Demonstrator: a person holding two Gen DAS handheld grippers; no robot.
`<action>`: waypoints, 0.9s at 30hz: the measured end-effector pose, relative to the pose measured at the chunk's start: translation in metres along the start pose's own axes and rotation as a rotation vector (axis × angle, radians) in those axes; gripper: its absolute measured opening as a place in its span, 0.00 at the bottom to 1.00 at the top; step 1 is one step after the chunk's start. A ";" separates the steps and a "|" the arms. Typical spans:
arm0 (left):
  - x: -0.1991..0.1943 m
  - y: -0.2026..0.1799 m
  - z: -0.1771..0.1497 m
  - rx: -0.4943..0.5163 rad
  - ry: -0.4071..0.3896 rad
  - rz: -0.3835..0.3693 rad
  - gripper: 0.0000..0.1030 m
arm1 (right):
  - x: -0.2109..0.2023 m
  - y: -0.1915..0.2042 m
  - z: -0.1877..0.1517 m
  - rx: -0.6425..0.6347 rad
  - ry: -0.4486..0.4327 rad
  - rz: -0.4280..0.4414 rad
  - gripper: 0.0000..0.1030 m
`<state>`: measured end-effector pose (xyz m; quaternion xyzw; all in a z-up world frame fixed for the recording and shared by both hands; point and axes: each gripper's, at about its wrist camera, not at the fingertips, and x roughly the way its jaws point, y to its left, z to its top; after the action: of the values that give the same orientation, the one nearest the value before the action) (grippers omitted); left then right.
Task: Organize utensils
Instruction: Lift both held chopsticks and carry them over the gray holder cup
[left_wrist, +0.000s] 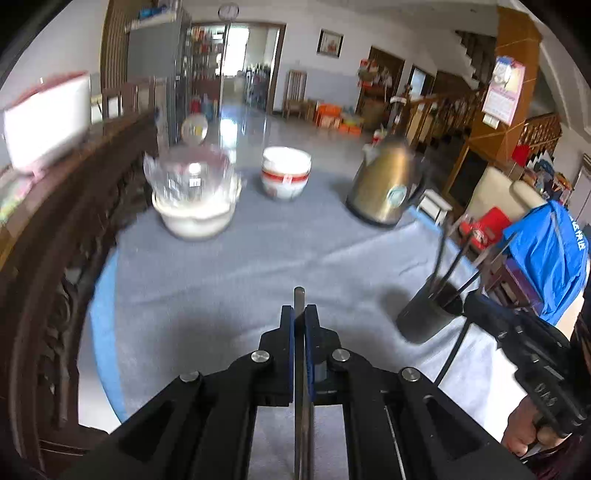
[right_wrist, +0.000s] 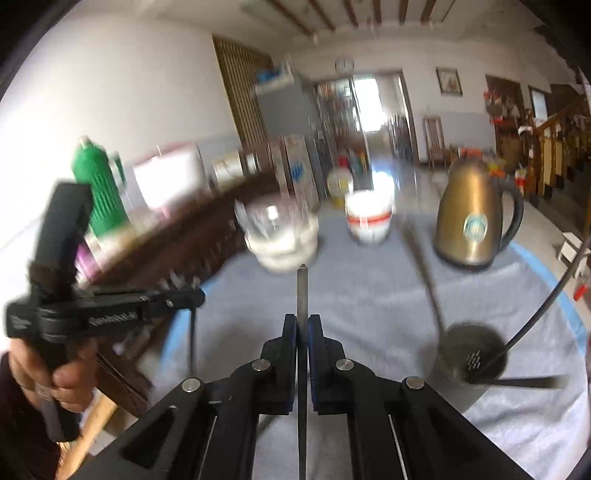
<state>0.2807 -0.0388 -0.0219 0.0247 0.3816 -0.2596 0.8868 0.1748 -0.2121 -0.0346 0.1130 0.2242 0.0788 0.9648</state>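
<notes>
Left gripper (left_wrist: 299, 314) is clamped on a thin metal utensil (left_wrist: 299, 295); right gripper (right_wrist: 302, 325) likewise grips one (right_wrist: 301, 291), possibly chopsticks. Dark utensil holder (left_wrist: 430, 314) stands on the grey tablecloth (left_wrist: 221, 266). Kettle (right_wrist: 472, 221) emblem is unreadable.

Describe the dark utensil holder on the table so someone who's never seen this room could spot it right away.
Start at the round table under the grey cloth. Past the gold kettle, toward the table's near right edge, stands the dark cup. Unlike the white bowls and the glass dish, it is black and has thin dark utensil handles sticking out.
</notes>
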 end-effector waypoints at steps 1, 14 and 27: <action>-0.008 -0.005 0.004 0.005 -0.019 0.001 0.05 | -0.009 0.000 0.005 0.006 -0.029 0.002 0.06; -0.074 -0.085 0.057 0.053 -0.243 -0.079 0.05 | -0.114 -0.031 0.075 -0.005 -0.417 -0.153 0.06; -0.047 -0.162 0.085 0.031 -0.395 -0.125 0.05 | -0.092 -0.078 0.074 -0.001 -0.538 -0.335 0.06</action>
<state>0.2329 -0.1791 0.0957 -0.0368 0.1971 -0.3198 0.9260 0.1341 -0.3193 0.0485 0.0909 -0.0236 -0.1138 0.9891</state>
